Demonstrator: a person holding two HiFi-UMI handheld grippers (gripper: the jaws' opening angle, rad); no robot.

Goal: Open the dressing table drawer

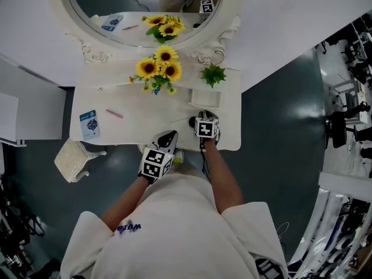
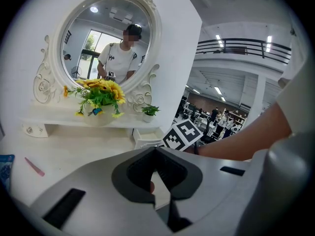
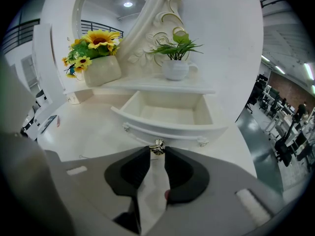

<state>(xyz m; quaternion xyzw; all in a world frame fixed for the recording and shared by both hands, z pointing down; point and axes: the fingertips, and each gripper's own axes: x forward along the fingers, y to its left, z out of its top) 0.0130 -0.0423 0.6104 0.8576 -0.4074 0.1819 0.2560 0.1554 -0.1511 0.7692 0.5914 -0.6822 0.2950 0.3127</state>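
Here, in the head view, the drawer (image 1: 204,97) stands pulled out at centre frame, with the right gripper (image 1: 203,116) just below it. In the left gripper view, the left gripper (image 2: 156,154) is closed on nothing. In the right gripper view, narrow jaws pinch the drawer's knob (image 3: 157,145) at centre.

No text is legible: the blue card (image 1: 89,124) at the desk's (image 1: 145,127) left edge and the shirt's lettering (image 1: 128,228) are too small.
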